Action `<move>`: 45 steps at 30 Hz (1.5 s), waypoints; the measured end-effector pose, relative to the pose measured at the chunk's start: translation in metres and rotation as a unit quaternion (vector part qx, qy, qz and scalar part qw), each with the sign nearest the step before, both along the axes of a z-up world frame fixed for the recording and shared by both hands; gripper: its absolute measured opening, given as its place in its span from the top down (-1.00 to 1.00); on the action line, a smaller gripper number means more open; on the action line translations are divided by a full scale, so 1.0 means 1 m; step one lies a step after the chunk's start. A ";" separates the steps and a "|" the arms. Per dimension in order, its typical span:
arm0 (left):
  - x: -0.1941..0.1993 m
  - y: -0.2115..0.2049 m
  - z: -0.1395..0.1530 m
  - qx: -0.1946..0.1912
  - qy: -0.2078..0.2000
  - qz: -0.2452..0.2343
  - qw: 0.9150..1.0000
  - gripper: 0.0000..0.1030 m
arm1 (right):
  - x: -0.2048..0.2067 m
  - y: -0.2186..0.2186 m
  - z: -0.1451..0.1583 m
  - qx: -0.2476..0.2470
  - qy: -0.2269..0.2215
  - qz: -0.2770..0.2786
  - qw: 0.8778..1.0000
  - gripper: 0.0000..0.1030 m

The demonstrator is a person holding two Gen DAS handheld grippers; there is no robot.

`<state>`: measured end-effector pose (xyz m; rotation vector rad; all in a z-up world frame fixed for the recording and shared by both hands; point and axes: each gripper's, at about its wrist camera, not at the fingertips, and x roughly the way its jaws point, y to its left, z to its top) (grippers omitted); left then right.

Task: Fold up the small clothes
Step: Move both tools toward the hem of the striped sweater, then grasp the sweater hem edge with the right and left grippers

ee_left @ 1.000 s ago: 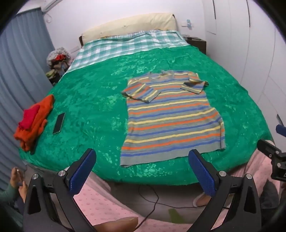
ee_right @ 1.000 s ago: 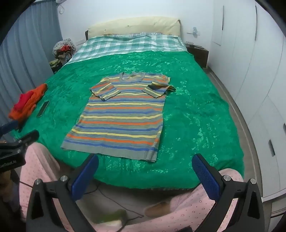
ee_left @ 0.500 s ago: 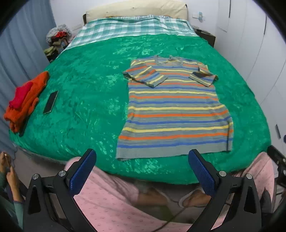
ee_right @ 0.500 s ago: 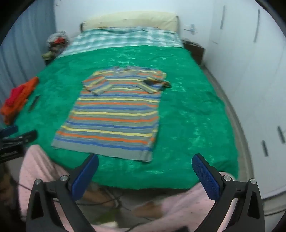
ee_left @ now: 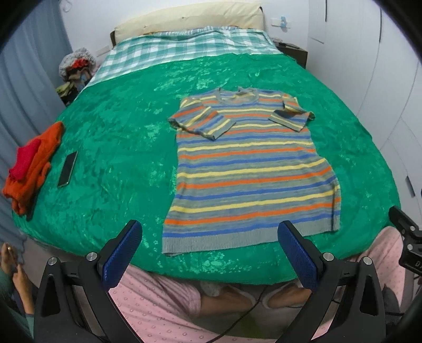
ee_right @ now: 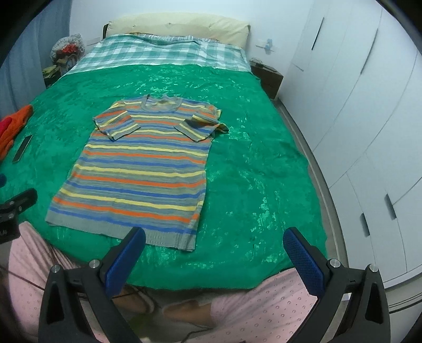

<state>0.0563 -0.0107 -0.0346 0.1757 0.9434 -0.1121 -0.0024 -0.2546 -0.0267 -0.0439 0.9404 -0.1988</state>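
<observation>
A striped short-sleeved top (ee_left: 250, 168) lies flat on the green bedspread (ee_left: 118, 137), neck away from me, both sleeves folded inward over the chest. It also shows in the right wrist view (ee_right: 142, 168). My left gripper (ee_left: 209, 253) is open and empty, hanging over the near bed edge just below the top's hem. My right gripper (ee_right: 215, 258) is open and empty, at the bed edge near the hem's right corner. Neither touches the cloth.
An orange and red pile of clothes (ee_left: 29, 163) and a phone (ee_left: 67, 168) lie at the left bed edge. A checked sheet (ee_left: 182, 50) and pillow (ee_left: 190, 18) lie at the head. White wardrobe doors (ee_right: 369, 118) stand on the right. My pink-trousered legs (ee_left: 163, 303) are below.
Both grippers have moved forward and closer to the near bed edge and the top's hem. Both stay open. The top has not moved.
</observation>
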 end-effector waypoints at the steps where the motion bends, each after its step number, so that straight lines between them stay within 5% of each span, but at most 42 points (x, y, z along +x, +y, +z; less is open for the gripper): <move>1: 0.000 -0.001 0.001 0.001 -0.003 0.000 1.000 -0.99 | 0.000 0.000 -0.001 0.002 0.000 -0.001 1.000 -0.99; 45: -0.010 -0.007 -0.011 0.028 -0.010 -0.004 1.000 -0.99 | 0.004 0.002 -0.012 -0.014 0.015 -0.009 1.000 -0.99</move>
